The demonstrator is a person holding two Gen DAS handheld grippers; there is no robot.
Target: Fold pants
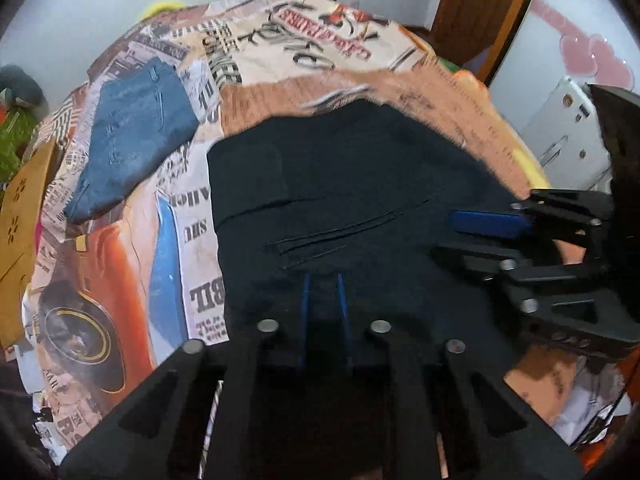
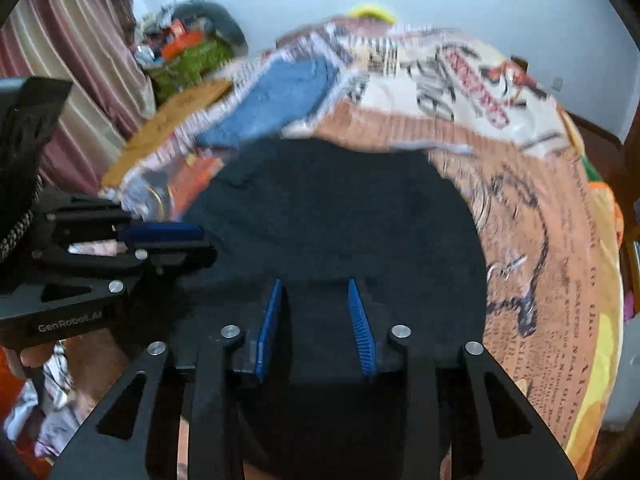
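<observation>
A home bedroom: printed bedspread [image 1: 304, 52]; striped curtain [image 2: 80, 60]; wooden door [image 1: 480, 20].

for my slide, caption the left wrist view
Left gripper pinches the near edge of black pants on a printed bedsheet, folded jeans beyond.

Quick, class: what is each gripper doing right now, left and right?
Left gripper: closed on the near edge of the black pants.
Right gripper: narrowed onto the same pants, apparently gripping the cloth.
</observation>
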